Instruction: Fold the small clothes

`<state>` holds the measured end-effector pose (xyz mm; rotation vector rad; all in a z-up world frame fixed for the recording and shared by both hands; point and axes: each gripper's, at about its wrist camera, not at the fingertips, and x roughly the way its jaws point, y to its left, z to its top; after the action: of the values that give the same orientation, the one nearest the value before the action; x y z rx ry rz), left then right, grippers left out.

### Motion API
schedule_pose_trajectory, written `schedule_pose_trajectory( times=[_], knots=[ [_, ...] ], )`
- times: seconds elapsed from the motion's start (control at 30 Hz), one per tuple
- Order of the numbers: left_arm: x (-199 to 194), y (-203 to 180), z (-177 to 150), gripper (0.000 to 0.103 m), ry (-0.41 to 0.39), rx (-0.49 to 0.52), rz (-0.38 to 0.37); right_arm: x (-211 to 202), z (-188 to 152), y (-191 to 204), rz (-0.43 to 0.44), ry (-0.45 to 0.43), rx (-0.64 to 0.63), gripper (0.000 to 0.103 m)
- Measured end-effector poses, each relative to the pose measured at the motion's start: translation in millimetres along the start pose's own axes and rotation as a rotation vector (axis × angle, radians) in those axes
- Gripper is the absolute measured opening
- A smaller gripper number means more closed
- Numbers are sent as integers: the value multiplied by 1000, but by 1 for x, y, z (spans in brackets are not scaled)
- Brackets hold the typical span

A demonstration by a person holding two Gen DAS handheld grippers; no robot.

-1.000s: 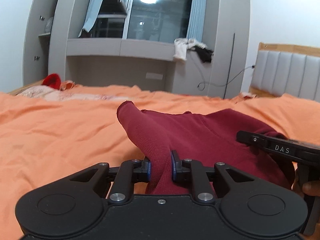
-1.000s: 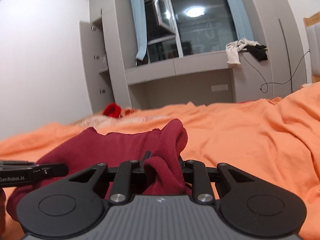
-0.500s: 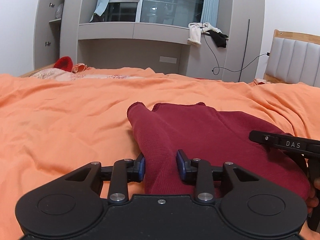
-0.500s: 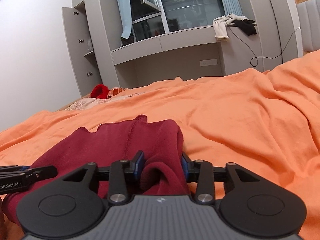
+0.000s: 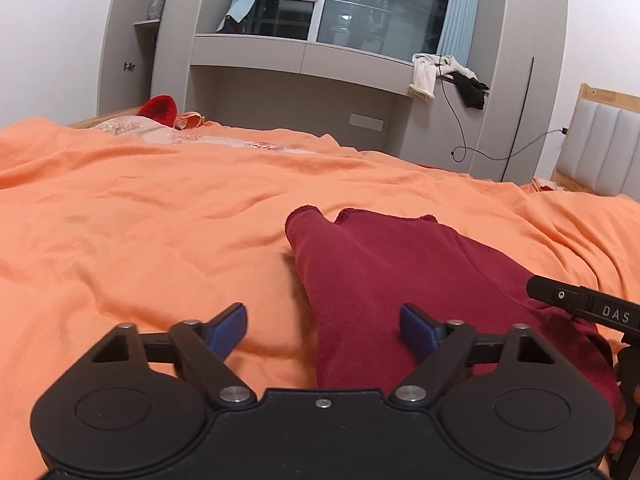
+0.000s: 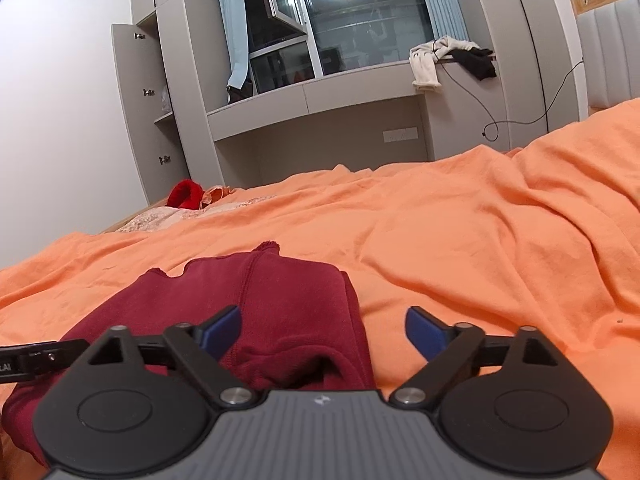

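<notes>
A dark red knit garment (image 5: 392, 264) lies folded on the orange bedspread (image 5: 140, 220). My left gripper (image 5: 323, 330) is over its left edge, jaws opening wide; the cloth lies between the blue pads (image 5: 226, 326) without being pressed. In the right wrist view the same garment (image 6: 280, 304) lies under my right gripper (image 6: 323, 330), whose jaws are also opening, the cloth's right edge loose between the pads (image 6: 424, 330). Each gripper's side shows in the other's view: the right gripper (image 5: 584, 306) at the right edge, the left gripper (image 6: 36, 358) at the left edge.
A bright red item (image 5: 160, 108) and pale patterned fabric (image 5: 132, 130) lie at the far left corner of the bed. Grey cabinets and a window ledge with hanging clothes (image 5: 436, 72) stand behind. A padded headboard (image 5: 600, 152) is at the right. Orange bedspread (image 6: 500, 240) stretches to the right.
Both grippers went from shut on raised folds of the red garment to wide open. The cloth dropped flat onto the bedspread.
</notes>
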<state>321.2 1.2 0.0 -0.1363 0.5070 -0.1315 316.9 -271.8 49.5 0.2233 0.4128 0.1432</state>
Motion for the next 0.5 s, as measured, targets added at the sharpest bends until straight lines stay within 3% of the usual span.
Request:
schedule_pose_trajectory(
  times=[0.07, 0.2, 0.5],
  knots=[
    [-3, -2, 0, 91, -10, 9, -5, -4, 1, 0, 2, -11, 0, 103],
    [-11, -5, -2, 101, -37, 34, -1, -12, 3, 0, 11, -31, 3, 103],
    [-34, -6, -2, 102, -95, 15, -8, -44, 4, 7, 12, -94, -42, 103]
  ],
)
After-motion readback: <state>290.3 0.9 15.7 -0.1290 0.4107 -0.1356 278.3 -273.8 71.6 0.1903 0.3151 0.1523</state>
